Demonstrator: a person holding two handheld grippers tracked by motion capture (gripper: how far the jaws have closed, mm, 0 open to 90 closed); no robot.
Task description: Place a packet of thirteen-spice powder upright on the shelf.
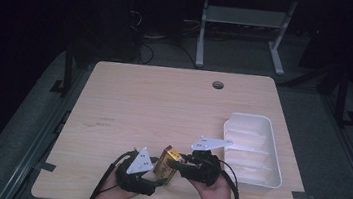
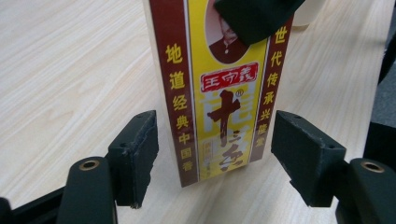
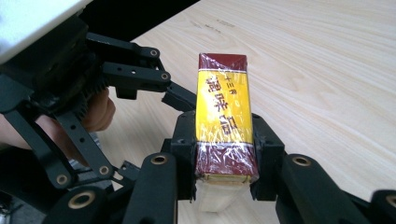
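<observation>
A yellow and dark red box [image 1: 167,165] printed with Chinese characters stands tilted near the table's front edge, between both hands. My right gripper [image 1: 179,166] is shut on it; in the right gripper view its pads [image 3: 184,140] press the wrapped box [image 3: 224,112] from both sides. My left gripper [image 1: 157,180] is open, and its jaws stand either side of the box's lower end [image 2: 219,107] with narrow gaps. One right pad [image 2: 252,18] covers the top of the box in the left gripper view.
A white plastic tray [image 1: 276,176] lies at the right of the wooden table [image 1: 164,103], close to my right hand. A round cable hole [image 1: 218,84] sits near the far edge. The floor around the table is dark.
</observation>
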